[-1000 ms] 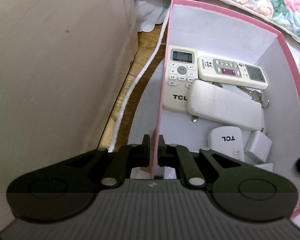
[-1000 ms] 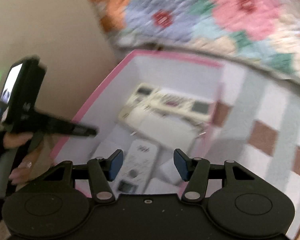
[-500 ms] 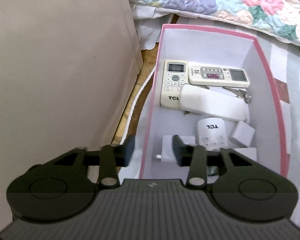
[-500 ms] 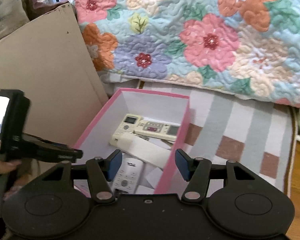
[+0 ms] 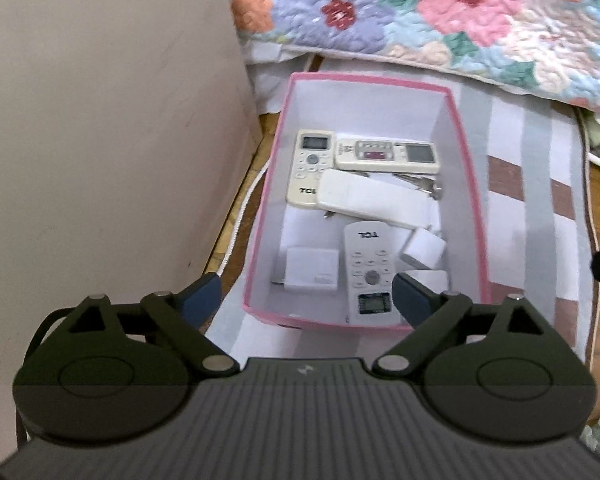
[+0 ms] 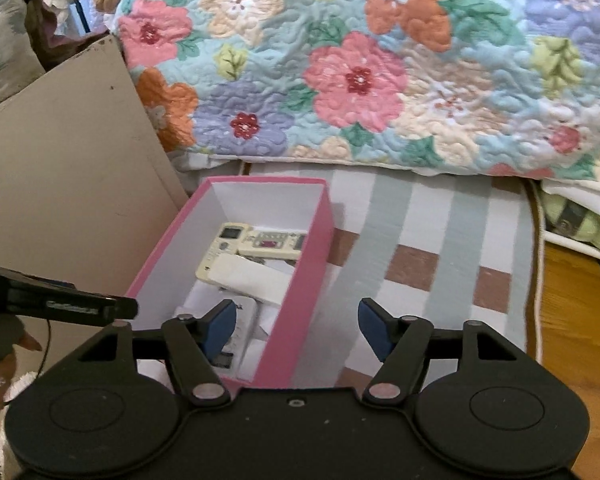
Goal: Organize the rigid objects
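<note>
Both tools are hanging above the pink box (image 5: 466,184), nothing between their fingers: the left tool (image 5: 306,294) has just been spreading wide, the right tool (image 6: 296,326) widening too. The remotes (image 5: 370,270) are lying inside the cardboard box, on a striped mat (image 6: 440,240) between a beige panel (image 5: 100,120) and a quilt (image 6: 360,60).

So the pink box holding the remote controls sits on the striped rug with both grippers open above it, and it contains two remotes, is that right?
Not quite: the pink box holds four remote controls, as the left wrist view shows. It does sit on the striped rug, with left gripper and right gripper open.
</note>
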{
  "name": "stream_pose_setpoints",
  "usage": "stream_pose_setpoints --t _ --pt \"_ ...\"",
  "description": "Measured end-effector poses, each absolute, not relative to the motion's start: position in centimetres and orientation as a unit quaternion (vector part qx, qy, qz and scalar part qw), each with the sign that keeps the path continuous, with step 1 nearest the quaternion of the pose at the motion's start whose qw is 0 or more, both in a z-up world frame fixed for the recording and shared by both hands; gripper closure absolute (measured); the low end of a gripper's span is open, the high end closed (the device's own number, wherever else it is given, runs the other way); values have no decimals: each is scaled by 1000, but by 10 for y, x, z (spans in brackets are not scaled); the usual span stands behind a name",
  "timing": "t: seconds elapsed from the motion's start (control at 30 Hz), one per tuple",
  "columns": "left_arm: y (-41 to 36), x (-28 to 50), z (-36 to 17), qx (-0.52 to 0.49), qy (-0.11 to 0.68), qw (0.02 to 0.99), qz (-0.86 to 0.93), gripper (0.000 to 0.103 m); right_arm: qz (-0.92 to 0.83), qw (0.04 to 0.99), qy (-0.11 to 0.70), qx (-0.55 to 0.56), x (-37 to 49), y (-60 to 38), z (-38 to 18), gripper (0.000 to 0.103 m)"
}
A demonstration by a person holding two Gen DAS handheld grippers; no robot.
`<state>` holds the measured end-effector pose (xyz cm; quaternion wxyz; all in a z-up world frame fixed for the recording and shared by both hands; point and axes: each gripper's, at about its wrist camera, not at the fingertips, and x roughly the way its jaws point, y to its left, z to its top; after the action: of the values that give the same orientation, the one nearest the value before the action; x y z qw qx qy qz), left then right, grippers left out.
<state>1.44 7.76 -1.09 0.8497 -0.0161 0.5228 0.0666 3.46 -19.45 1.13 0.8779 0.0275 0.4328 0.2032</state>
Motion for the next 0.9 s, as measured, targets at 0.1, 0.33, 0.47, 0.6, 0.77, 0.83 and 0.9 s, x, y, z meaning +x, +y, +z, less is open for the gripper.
stream_pose_setpoints --t 0.1,0.33,0.47,0.6,0.77,0.83,0.9 --pt "67 6 0 -6 519 853 57 10 194 876 441 23 33 -198 14 27" --pt "47 -11 16 16 500 865 40 10 188 870 454 25 28 -208 13 23" --pt "39 -16 16 23 499 865 37 10 187 866 462 36 25 -216 8 23" --pt "29 -17 13 38 498 866 25 7 177 871 457 34 20 -220 9 15" --pt "20 -18 9 46 501 864 21 7 131 885 445 39 20 -223 7 4" --pt "19 -19 8 33 505 862 18 7 106 889 444 40 21 -224 5 4" --pt "18 -20 5 30 509 860 17 7 98 885 454 43 23 -228 3 4"
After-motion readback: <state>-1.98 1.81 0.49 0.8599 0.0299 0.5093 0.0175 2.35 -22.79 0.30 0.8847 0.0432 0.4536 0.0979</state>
